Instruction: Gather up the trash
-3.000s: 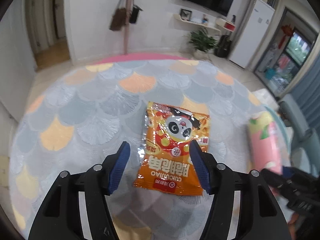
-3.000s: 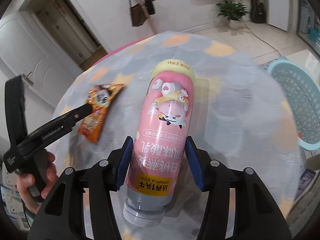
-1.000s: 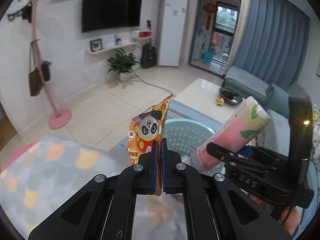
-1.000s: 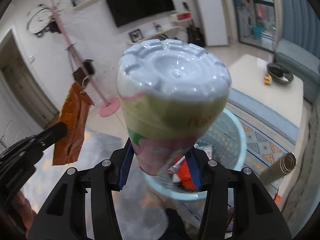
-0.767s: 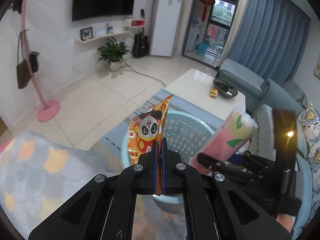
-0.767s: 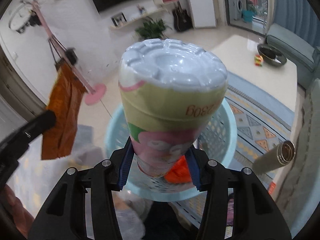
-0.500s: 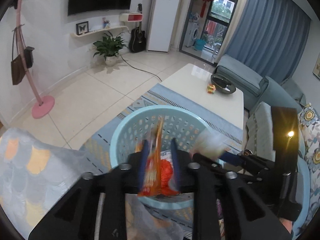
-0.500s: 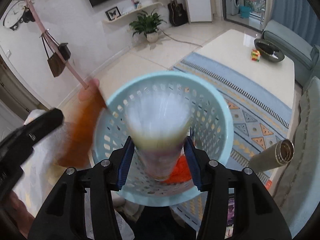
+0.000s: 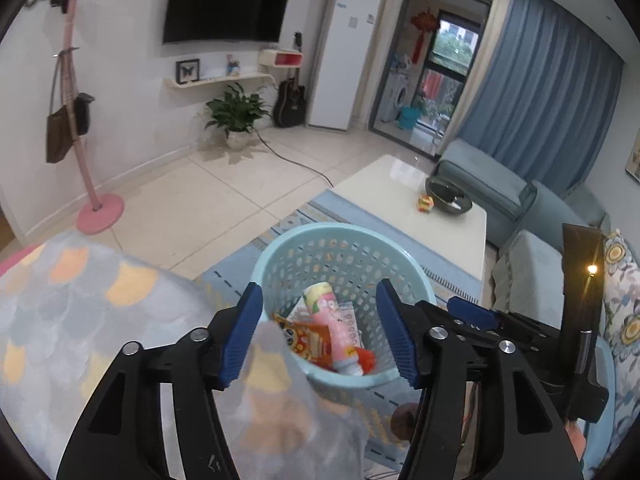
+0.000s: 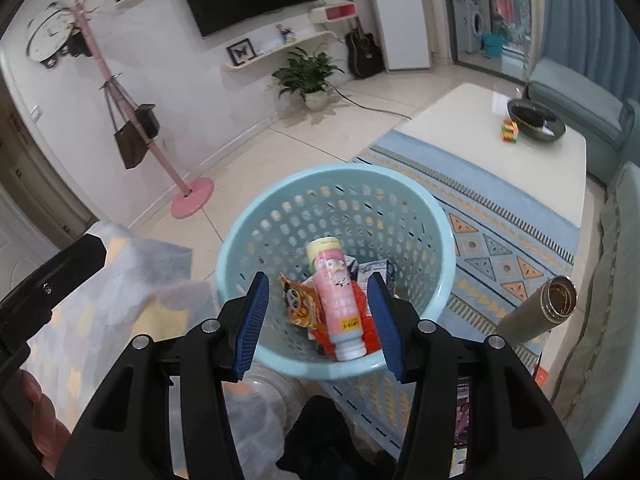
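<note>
Both sets of tongs stand apart and empty above the basket: the left tongs (image 9: pixel 320 334) have just been opening with nothing left between them, and the right tongs (image 10: pixel 318 322) gape over the same spot. The tall pink plastic drink bottle (image 10: pixel 338 304) and the orange foil snack bag with a panda face (image 10: pixel 302 304) lie inside the round pale-blue perforated plastic basket (image 10: pixel 434 208), on other wrappers. Little looks at risk for these two pieces. The likelier trouble is a low swing away catching the basket rim and tipping it on the patterned blue rug (image 10: pixel 500 216), or the draped scale-patterned cloth on the counter (image 9: pixel 80 304) snagging a finger.
</note>
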The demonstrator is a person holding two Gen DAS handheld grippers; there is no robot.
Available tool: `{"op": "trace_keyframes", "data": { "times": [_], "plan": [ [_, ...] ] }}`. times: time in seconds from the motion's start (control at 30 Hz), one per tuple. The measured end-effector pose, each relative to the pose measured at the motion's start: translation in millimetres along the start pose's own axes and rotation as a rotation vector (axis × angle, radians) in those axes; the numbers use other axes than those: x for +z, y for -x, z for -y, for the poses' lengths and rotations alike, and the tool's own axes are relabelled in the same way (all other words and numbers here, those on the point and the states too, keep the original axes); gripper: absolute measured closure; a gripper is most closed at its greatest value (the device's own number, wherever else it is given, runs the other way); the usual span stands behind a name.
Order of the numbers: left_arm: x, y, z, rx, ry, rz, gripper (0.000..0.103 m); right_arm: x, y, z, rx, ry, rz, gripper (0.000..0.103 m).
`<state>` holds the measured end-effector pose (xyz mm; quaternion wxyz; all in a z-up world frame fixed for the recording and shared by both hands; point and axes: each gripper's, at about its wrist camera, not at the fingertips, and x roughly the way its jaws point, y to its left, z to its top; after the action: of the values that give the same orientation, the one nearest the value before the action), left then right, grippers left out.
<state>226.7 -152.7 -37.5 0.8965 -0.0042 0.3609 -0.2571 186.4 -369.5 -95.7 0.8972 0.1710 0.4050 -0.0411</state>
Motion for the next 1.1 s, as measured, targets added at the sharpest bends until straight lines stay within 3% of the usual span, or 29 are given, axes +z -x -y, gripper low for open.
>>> {"op": "trace_keyframes", "data": {
  "times": [0.13, 0.23, 0.47, 0.6, 0.77, 1.1],
  "plan": [
    [-10, 29, -7, 0.031, 0.028, 0.039, 0.035, -10, 28, -24, 0.023, 0.056, 0.044, 0.055],
    [-22, 53, -14, 0.076, 0.054, 0.074, 0.030, -18, 50, -41, 0.039, 0.097, 0.086, 0.050],
    [-61, 105, -27, 0.254, 0.122, 0.179, 0.022, -44, 92, -79, 0.069, 0.184, 0.188, 0.038],
    [-85, 123, -27, 0.397, 0.096, 0.248, 0.019, -58, 108, -90, 0.068, 0.213, 0.255, 0.034],
    [-114, 139, -37, 0.493, 0.122, 0.327, 0.018, -78, 124, -98, 0.037, 0.236, 0.355, 0.031],
    [-130, 144, -46, 0.472, 0.173, 0.351, 0.014, -104, 129, -96, 0.029, 0.240, 0.399, 0.030]
  ]
}}
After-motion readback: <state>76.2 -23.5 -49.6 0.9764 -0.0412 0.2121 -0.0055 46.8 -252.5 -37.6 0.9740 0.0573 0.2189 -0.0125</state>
